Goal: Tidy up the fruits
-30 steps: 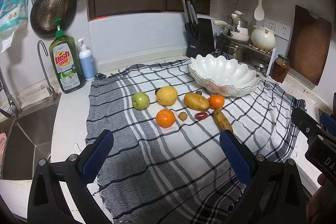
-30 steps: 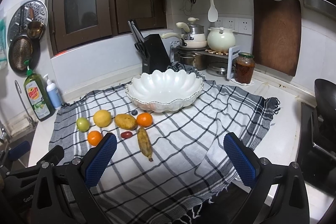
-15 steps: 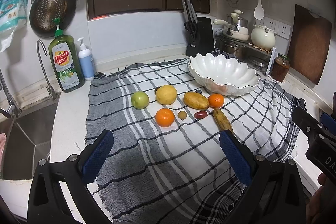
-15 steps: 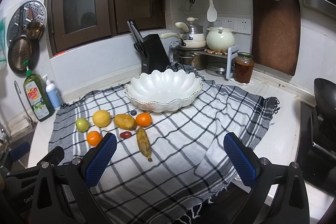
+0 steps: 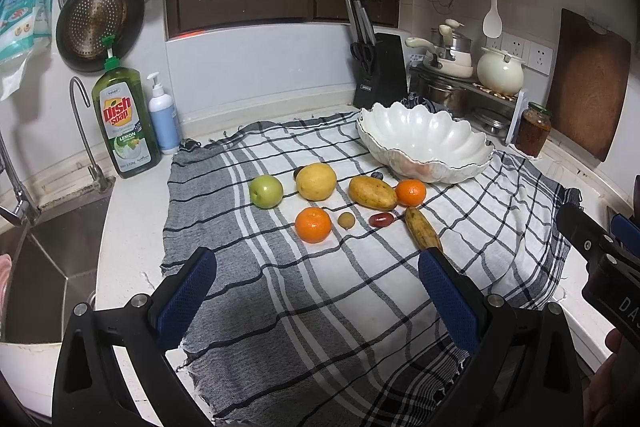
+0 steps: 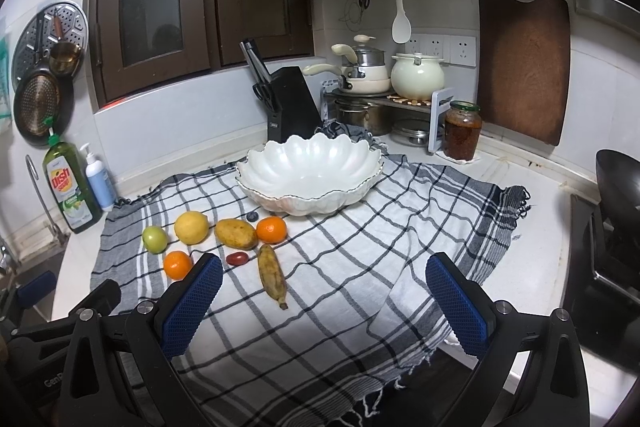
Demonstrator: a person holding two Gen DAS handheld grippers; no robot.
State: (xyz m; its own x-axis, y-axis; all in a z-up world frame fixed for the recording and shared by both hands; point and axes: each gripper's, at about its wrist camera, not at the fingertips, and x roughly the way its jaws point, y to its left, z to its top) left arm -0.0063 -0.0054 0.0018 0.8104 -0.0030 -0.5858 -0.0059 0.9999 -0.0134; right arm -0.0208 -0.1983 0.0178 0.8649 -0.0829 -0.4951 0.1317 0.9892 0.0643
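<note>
- A white scalloped ceramic bowl point(image 6: 308, 183) sits empty at the back of a grey, white and black checked cloth point(image 5: 340, 291) spread over the white tabletop point(image 5: 128, 227).
- Fruit lies loose on the cloth just in front of the bowl: a green apple point(image 5: 266, 191), a round yellow lemon point(image 5: 316, 181), an oval yellow-brown mango point(image 5: 372, 192) and an orange tangerine point(image 5: 410, 192) in a back row.
- Nearer the camera are a second orange tangerine point(image 5: 313, 224), a small tan round fruit point(image 5: 346, 220), a small dark red oval fruit point(image 5: 381, 219) and a browned yellow banana point(image 6: 272, 275).
- In the right wrist view the banana's long axis runs away from the bowl, its stem end pointing toward the camera; the mango lies crosswise to it.
- The left gripper point(image 5: 316, 283) hovers over the near cloth, its blue-padded fingers point(image 5: 188, 297) spread wide and holding nothing.
- The right gripper point(image 6: 324, 291) likewise hangs above the cloth with fingers wide apart and empty.
- Compared with a second ago, both views have hardly shifted, and no fruit has moved.
</note>
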